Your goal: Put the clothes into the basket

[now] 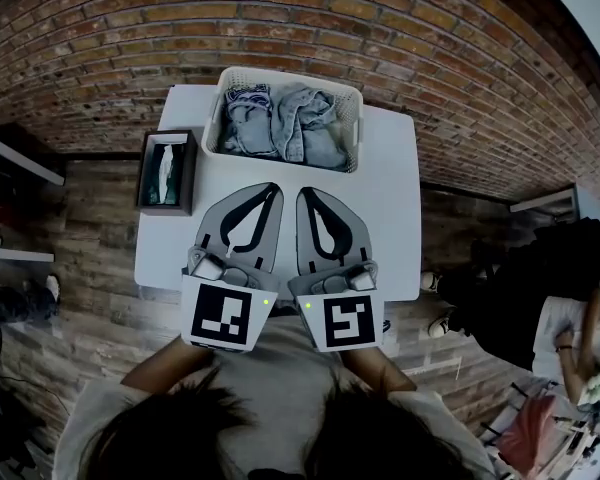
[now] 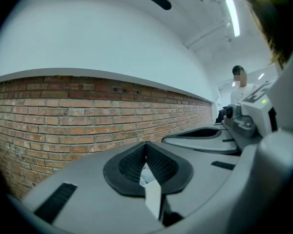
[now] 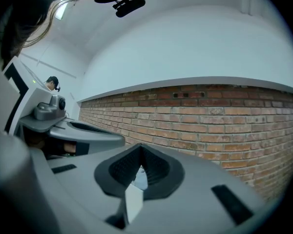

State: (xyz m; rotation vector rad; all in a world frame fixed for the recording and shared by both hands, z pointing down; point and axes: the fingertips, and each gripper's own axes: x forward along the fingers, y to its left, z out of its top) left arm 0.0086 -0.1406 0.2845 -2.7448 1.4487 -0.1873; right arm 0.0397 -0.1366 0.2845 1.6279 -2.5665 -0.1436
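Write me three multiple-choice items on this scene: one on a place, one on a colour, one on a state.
1. Where does the basket stand?
A. at the far end of the table
B. on the floor
C. between a gripper's jaws

2. What colour is the basket?
A. black
B. white
C. red

3. How do the left gripper and the right gripper stand?
A. both open
B. one shut on a shirt
C. both shut, empty

Answers:
1 A, the head view shows it on the table's far end.
2 B, its rim and walls are white.
3 C, each gripper view shows the jaws together with nothing between them.
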